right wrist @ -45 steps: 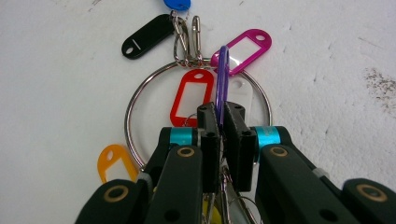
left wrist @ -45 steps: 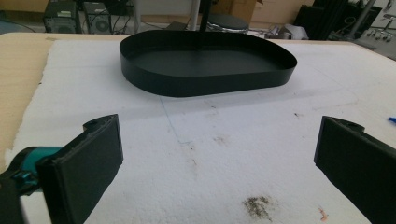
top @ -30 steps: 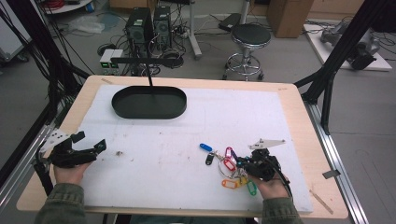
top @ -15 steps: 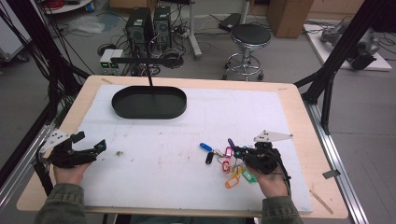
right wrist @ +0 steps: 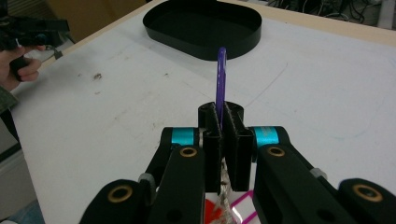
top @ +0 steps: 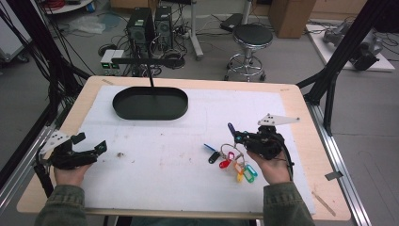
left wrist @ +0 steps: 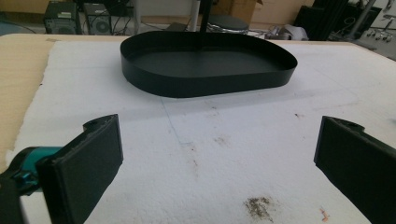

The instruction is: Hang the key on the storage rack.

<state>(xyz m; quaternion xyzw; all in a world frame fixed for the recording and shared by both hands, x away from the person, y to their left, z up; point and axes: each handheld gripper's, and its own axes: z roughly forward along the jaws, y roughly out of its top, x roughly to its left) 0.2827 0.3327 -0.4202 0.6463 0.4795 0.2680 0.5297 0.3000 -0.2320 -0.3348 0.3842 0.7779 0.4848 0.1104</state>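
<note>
High view showed me how little of the job was behind me: my right hand-held gripper (top: 242, 137) was clamped on the purple tag (top: 230, 128) of the bunch of key tags (top: 231, 161), and the rest of the bunch hung or trailed below it toward the white mat (top: 155, 165), at the right front of the bench (top: 301, 108). I could not tell whether the lowest tags were touching the mat. The black oval tray (top: 150, 103) sat well apart from the bunch, at the far left of the mat, with nothing in it. I judged the grasp done and the carry to the tray, if that was where the bunch belonged, wholly ahead of me, along with the release.

My left hand-held gripper (top: 89, 143) rested at the left front of the bench, its jaws wide apart and holding nothing.

Right gripper view gave what the high view could not: the purple tag (right wrist: 220, 79) stood on edge, pinched squarely between the two pads (right wrist: 212, 140), with red and pink tags just visible beneath. Left gripper view showed the tray's (left wrist: 205, 70) bare floor and low wall from close by, and small brown stains (left wrist: 258, 205) on the mat between the open jaws.
</note>
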